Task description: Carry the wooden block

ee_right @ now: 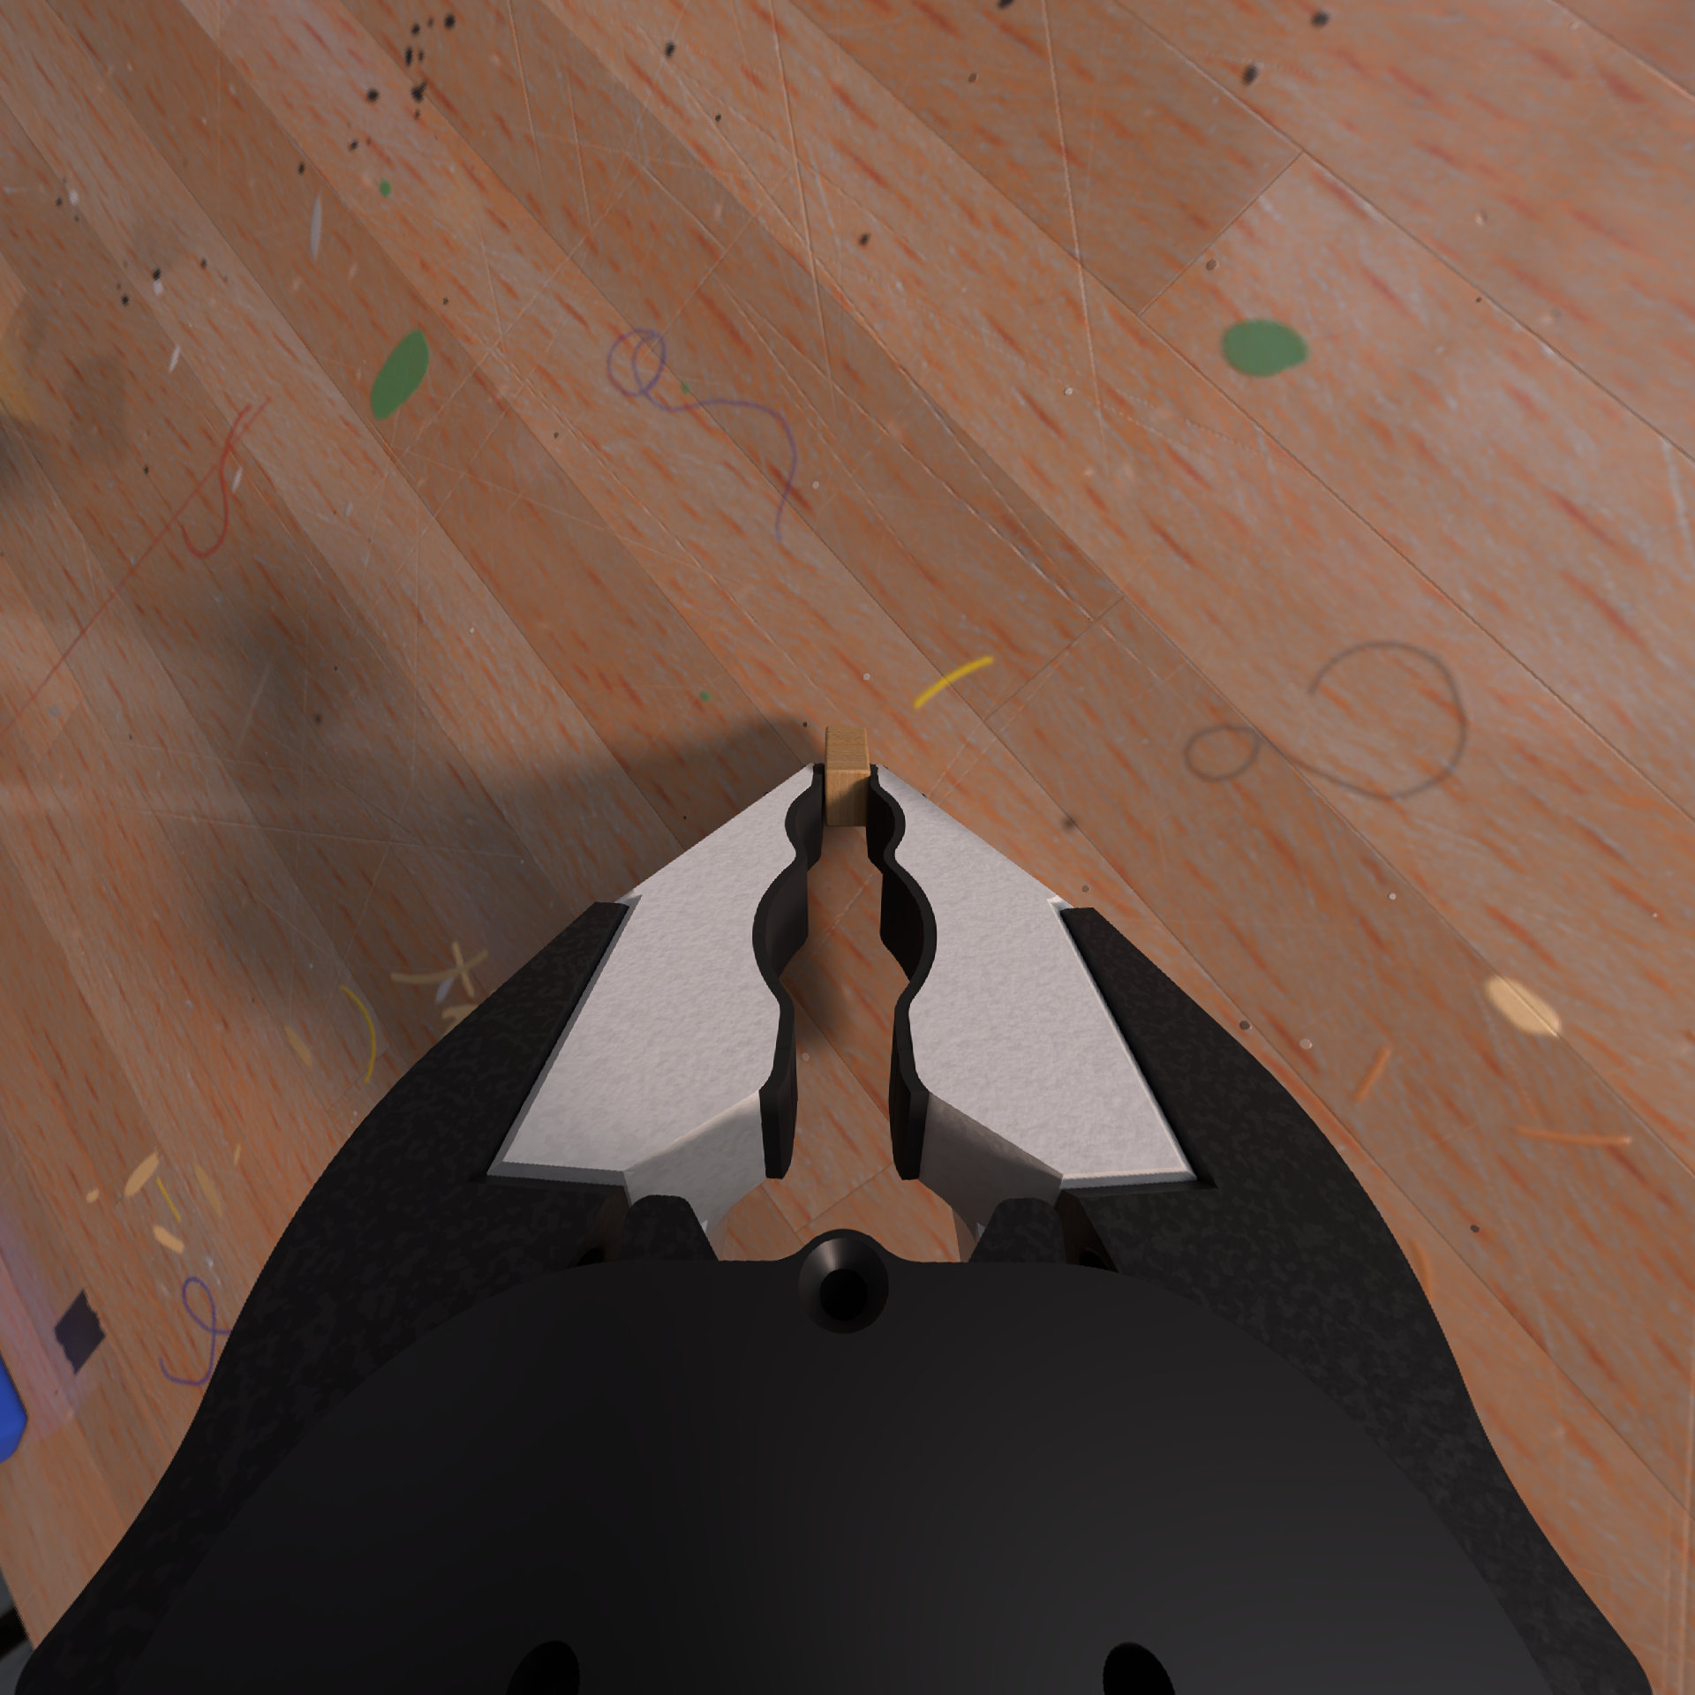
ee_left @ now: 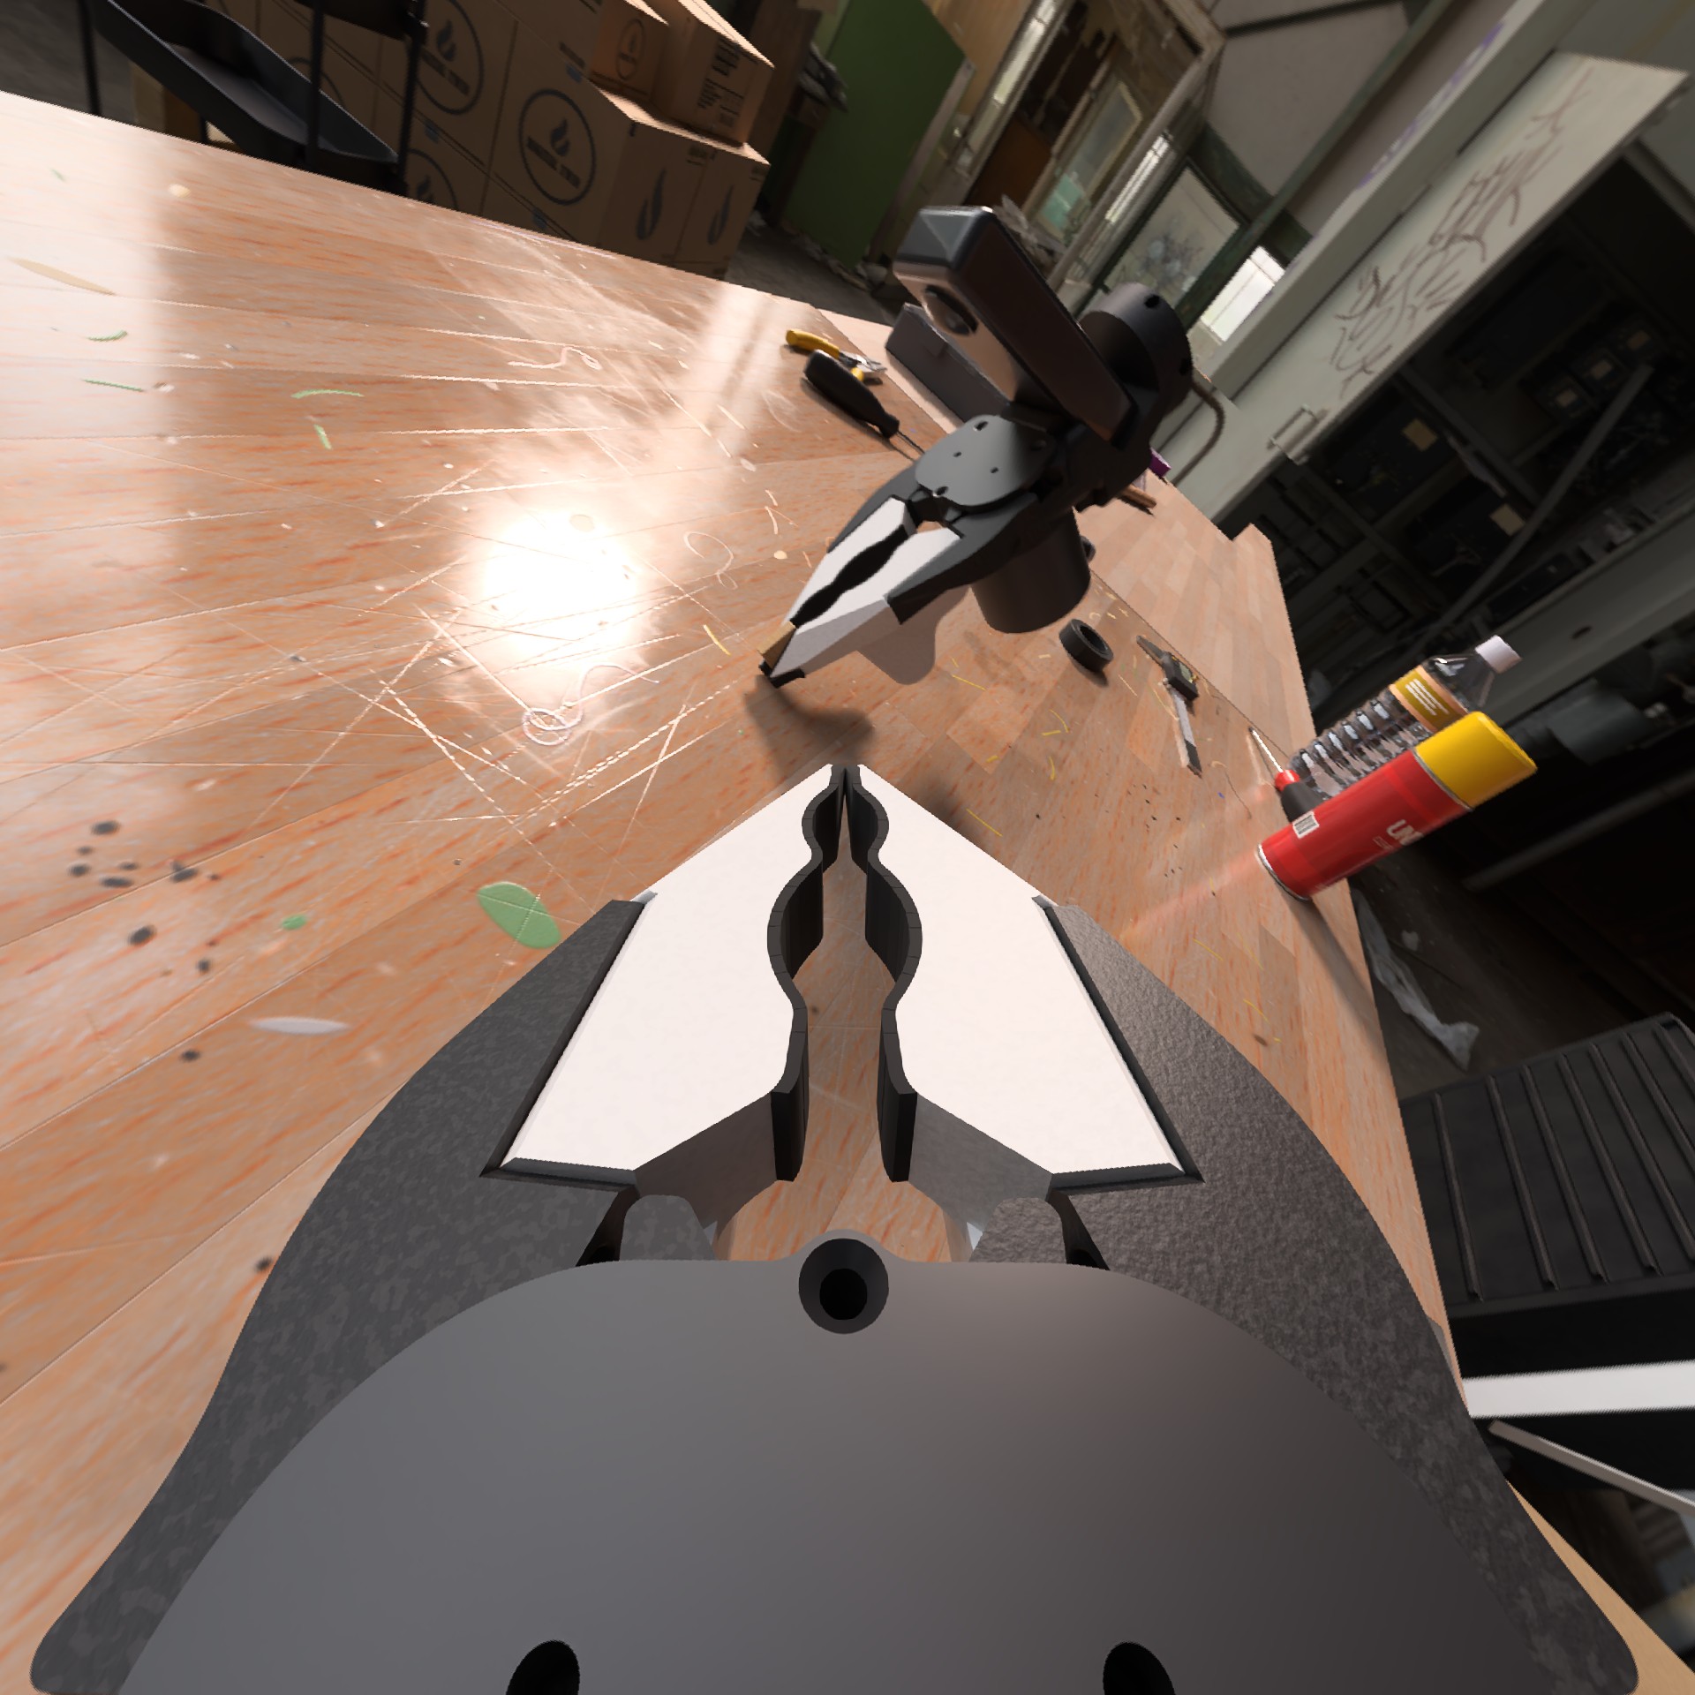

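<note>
The wooden block is small and light tan. My right gripper is shut on it at the very fingertips, pointing down at the scratched wooden table. In the left wrist view the right gripper shows ahead, tilted down, with a sliver of the block at its tips just above the table. My left gripper is shut and empty, its tips touching, a little nearer than the right gripper.
A red spray can with a yellow cap and a clear bottle lie at the table's right edge. A screwdriver, a black ring and small tools lie beyond. Cardboard boxes stand behind the table.
</note>
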